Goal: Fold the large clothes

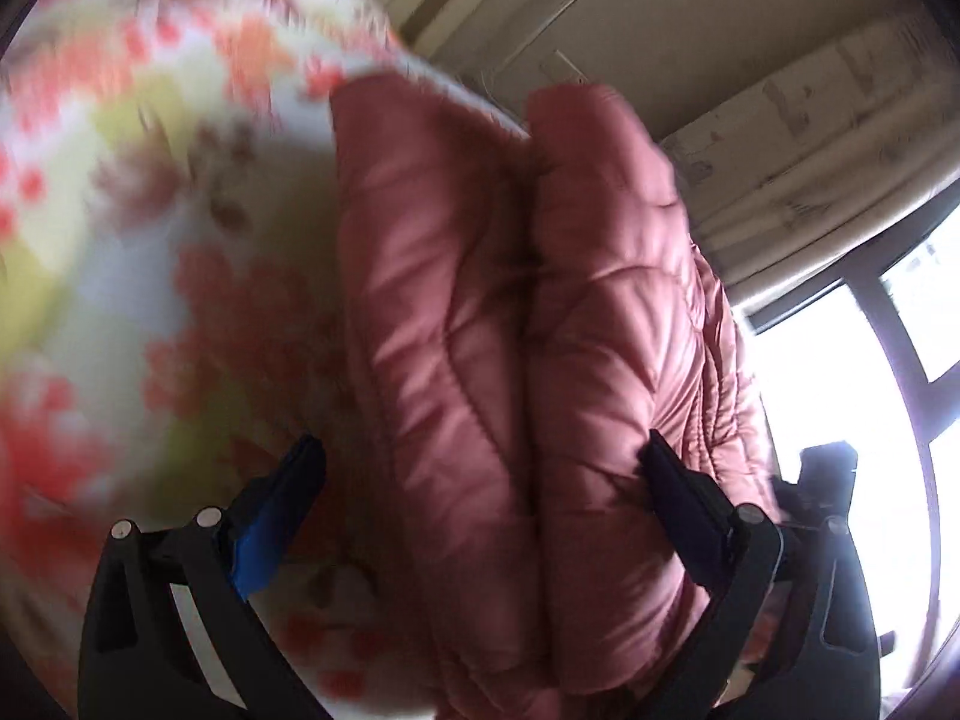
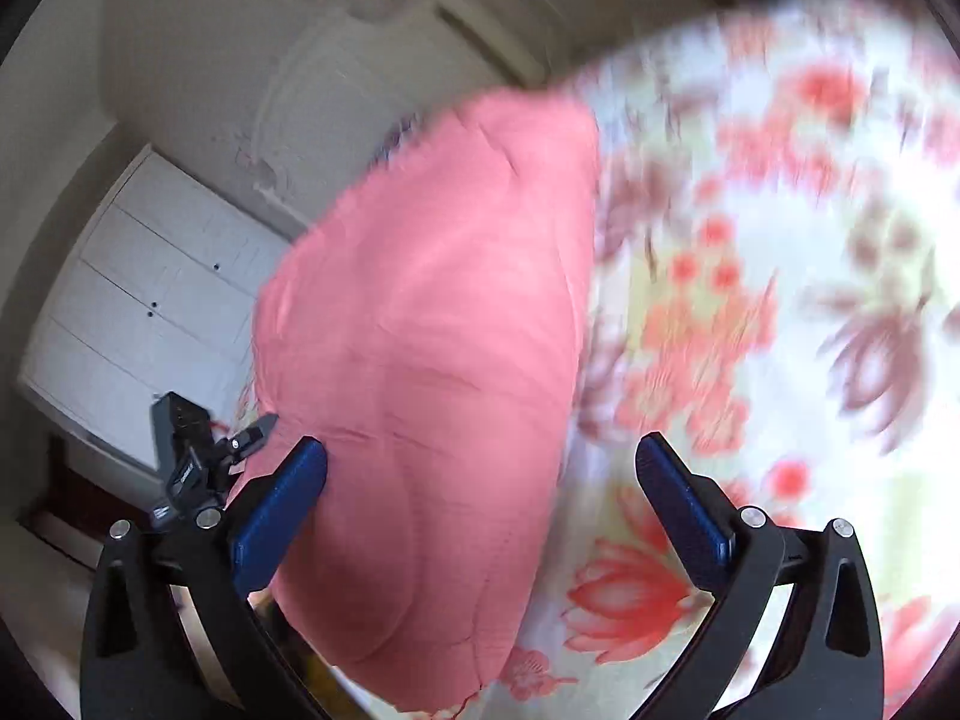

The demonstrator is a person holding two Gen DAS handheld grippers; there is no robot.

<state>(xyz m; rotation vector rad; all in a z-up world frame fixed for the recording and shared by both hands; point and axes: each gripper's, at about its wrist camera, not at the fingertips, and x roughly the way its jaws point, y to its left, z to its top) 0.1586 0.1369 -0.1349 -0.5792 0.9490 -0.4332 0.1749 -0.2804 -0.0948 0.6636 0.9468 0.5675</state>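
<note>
We hold the folded pink padded jacket (image 1: pixel 510 312) upright over the flowered bedspread (image 1: pixel 120 210), both grippers, left gripper (image 1: pixel 480 468) and right gripper (image 2: pixel 480 468), spread wide, clamping nothing; unpinched, the slick bundle may well slump and unfold

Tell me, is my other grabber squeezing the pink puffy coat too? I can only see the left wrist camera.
Observer: No. The right gripper is wide open. The pink puffer jacket lies between its fingers, but the pad on the picture's right stands clear of it.
Operator: What's on that side that I can't see?
Observer: White cupboard doors stand past the jacket's edge, at the left of the right wrist view.
</note>
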